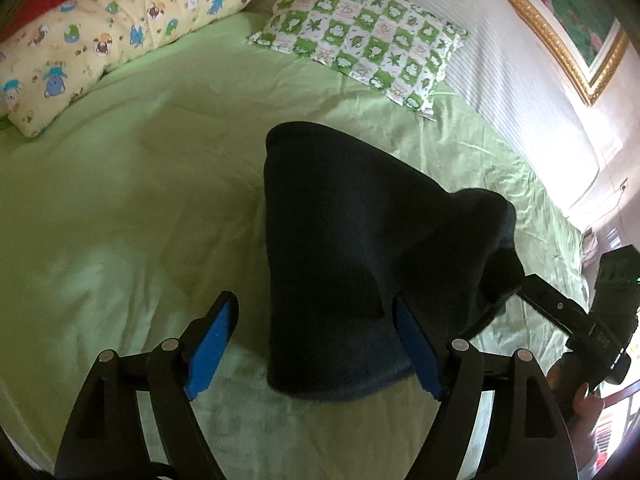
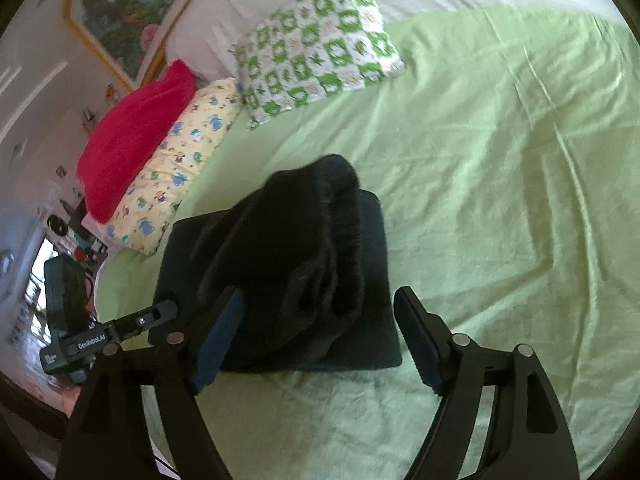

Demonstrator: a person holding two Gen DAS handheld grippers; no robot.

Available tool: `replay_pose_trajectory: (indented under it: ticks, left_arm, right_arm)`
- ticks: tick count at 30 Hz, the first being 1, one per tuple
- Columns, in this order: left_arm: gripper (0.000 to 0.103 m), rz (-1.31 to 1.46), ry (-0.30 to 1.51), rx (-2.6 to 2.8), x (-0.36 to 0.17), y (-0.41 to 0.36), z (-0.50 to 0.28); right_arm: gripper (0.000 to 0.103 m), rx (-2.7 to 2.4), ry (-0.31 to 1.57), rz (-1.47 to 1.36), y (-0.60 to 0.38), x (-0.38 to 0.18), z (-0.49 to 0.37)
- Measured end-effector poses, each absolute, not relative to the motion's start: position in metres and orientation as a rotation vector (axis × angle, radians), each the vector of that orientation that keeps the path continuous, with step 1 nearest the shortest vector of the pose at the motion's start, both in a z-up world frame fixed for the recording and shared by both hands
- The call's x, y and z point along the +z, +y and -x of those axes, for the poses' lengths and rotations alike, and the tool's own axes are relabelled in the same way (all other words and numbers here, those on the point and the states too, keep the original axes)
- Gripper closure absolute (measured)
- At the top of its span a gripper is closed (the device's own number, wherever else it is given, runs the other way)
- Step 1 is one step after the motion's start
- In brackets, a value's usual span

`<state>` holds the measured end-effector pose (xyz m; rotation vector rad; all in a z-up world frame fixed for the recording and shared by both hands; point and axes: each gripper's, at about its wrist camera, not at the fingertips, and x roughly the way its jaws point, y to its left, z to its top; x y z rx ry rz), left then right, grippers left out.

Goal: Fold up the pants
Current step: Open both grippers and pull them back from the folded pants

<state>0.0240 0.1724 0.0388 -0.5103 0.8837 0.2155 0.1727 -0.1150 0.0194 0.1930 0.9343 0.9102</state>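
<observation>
On the left, the left tongs (image 1: 316, 344) stand wide apart and released; the near edge of the dark pants (image 1: 352, 264) lies between their blue pads (image 1: 212, 344) without being pinched. The pants rest folded in a pile on the green bed sheet (image 1: 140, 200), below a green-checked pillow (image 1: 360, 36) and right of a yellow cartoon pillow (image 1: 112, 36). On the right, the right tongs (image 2: 320, 340) are also released, with the pants' near edge between their fingers.
</observation>
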Motion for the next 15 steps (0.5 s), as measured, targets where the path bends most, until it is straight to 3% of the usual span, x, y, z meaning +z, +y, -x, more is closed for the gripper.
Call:
replay_pose_trajectory:
  ticks: [15]
  left_arm:
    - [0.022, 0.348, 0.874, 0.234, 0.042, 0.127, 0.016]
  right_arm:
    - [0.010, 1.006, 0.782, 0.064, -0.106, 0.037, -0.111]
